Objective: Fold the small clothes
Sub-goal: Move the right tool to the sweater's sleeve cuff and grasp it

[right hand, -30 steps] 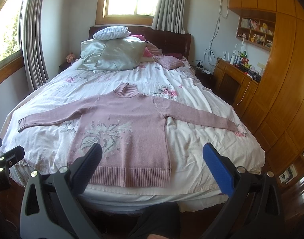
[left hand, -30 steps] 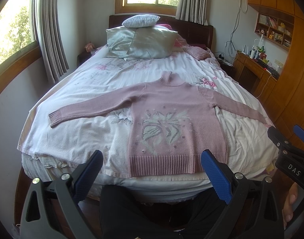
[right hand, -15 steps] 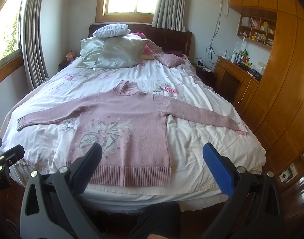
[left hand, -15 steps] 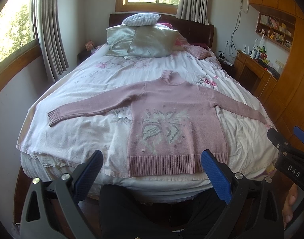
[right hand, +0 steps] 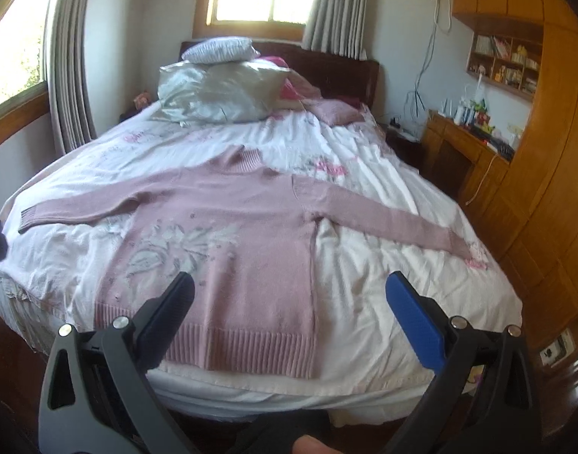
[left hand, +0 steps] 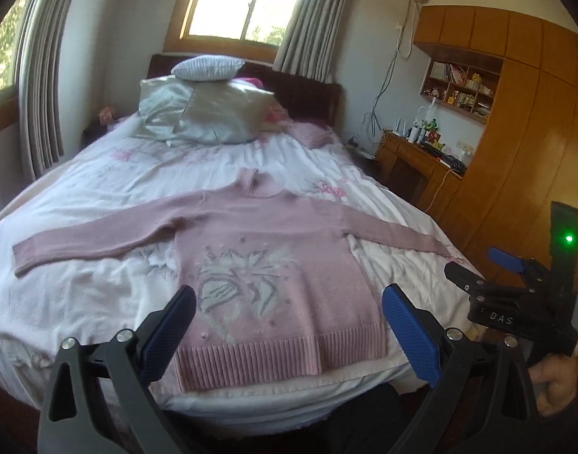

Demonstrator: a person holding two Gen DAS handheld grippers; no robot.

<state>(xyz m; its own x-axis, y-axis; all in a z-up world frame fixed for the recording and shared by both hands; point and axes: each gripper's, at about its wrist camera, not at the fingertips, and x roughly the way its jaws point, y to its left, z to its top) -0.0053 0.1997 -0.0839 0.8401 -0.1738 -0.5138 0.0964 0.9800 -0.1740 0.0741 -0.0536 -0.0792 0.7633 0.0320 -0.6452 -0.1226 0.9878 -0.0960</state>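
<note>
**Plenty of room over the bed, tight on the right**

The foot end of the bed (right hand: 364, 283) is wide open, so either gripper can come in straight over the edge with nothing standing in the way. The only thing lying there is the pink sweater (left hand: 273, 265), spread flat with both sleeves out, so it's no real obstacle. White sheet shows bare on both sides of it. The far end is blocked by a stack of pillows (right hand: 220, 94) against the headboard. The right side is the cramped one: a wooden wardrobe (right hand: 546, 189) and a cluttered desk (left hand: 413, 151) sit close beside the mattress. Curtains (right hand: 69, 75) hang down on the left wall.
</note>
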